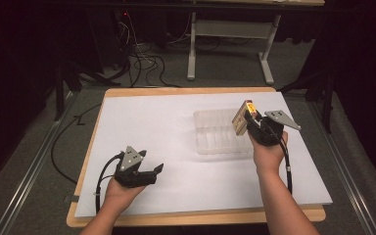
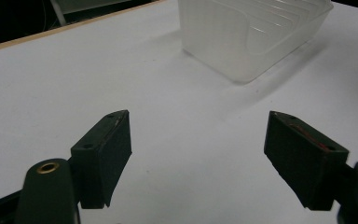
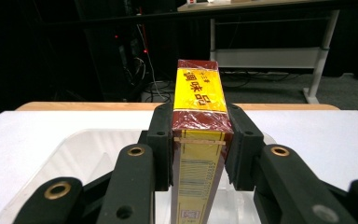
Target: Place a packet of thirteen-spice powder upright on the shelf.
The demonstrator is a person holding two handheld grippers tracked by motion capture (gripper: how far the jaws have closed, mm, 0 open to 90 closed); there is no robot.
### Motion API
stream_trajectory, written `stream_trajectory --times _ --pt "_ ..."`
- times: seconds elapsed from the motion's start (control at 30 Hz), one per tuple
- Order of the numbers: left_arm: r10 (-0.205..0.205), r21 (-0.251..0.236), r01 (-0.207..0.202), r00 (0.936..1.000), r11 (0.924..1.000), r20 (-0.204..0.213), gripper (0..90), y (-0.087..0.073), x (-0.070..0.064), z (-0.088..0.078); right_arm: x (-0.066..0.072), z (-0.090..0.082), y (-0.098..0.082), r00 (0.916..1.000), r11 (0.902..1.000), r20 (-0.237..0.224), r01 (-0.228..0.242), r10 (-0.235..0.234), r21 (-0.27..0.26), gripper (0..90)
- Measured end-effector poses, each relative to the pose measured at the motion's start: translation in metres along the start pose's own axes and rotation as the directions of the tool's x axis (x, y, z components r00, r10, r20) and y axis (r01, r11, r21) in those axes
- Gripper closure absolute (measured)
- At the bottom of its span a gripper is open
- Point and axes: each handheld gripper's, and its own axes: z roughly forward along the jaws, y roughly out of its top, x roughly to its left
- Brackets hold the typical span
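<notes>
Right gripper (image 1: pixel 250 119) was clamped on a slim yellow-and-dark-red cardboard box (image 3: pixel 200 116), fingers (image 3: pixel 161 144) pressed against its two broad faces. The box was held tilted in the air over the right end of the clear ribbed plastic tray (image 1: pixel 210 134); judged a carry pose for setting it into a slot. Left gripper (image 1: pixel 149 172) rested low at the near left, fingers (image 2: pixel 105 154) spread wide with nothing between them, apparently idle and well apart from the tray. The white sheet covering the bench (image 1: pixel 147 122) was otherwise bare; nothing stood between box and tray. Cables and a table frame lay on the far floor.
</notes>
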Motion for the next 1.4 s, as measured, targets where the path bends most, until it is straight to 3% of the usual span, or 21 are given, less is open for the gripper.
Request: stream_trajectory --times 0.57,1.4 --pt "0.005 0.010 -0.005 1.0000 0.9999 0.007 23.6 0.000 -0.001 0.002 0.006 0.012 -0.009 0.9985 0.9993 0.053 0.014 -0.016 0.034 67.9" --pt "0.010 0.028 -0.010 0.9999 0.9995 0.011 23.5 -0.001 -0.001 0.001 0.011 0.022 -0.028 0.9968 0.9975 0.067 0.040 -0.044 0.058 67.4"
